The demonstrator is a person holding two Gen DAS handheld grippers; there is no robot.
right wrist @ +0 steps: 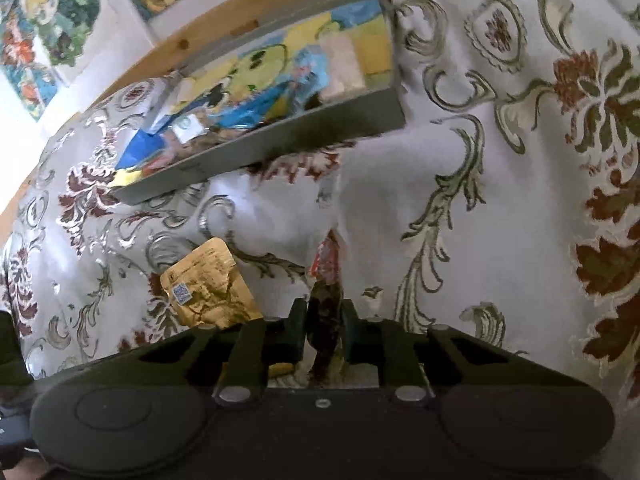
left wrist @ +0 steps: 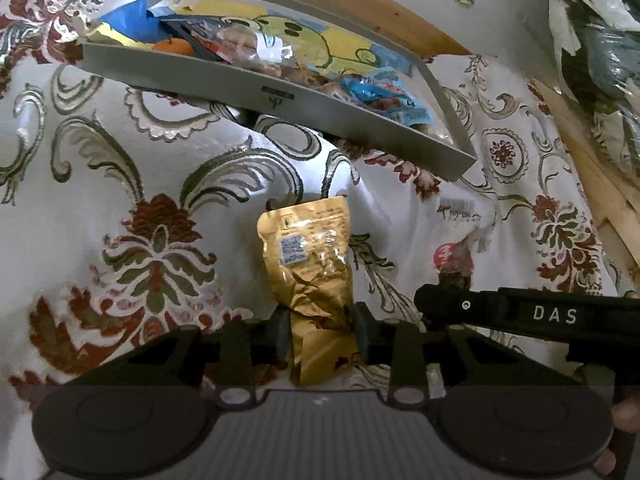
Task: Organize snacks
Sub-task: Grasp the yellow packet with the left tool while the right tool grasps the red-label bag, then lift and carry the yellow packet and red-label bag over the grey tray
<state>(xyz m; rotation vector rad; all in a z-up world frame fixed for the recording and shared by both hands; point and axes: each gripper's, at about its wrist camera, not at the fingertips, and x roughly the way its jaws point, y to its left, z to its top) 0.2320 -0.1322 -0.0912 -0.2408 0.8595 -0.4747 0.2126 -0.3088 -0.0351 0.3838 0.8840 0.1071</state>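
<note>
Now the left gripper [left wrist: 321,334] is clenched on a crumpled gold snack pouch [left wrist: 310,264], and the right gripper [right wrist: 323,330] pinches a dark red-topped packet [right wrist: 326,300]. Both hang above the floral cloth [left wrist: 120,200], near the grey tray [left wrist: 288,108] of snacks. Only the left view shows an orange [left wrist: 173,47] inside it.

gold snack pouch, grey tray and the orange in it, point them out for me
gold snack pouch [left wrist: 308,248], left wrist view, on its upper printed face
grey tray [left wrist: 248,92], left wrist view, on its near outer wall
orange [left wrist: 173,46], left wrist view, on its visible top
</note>
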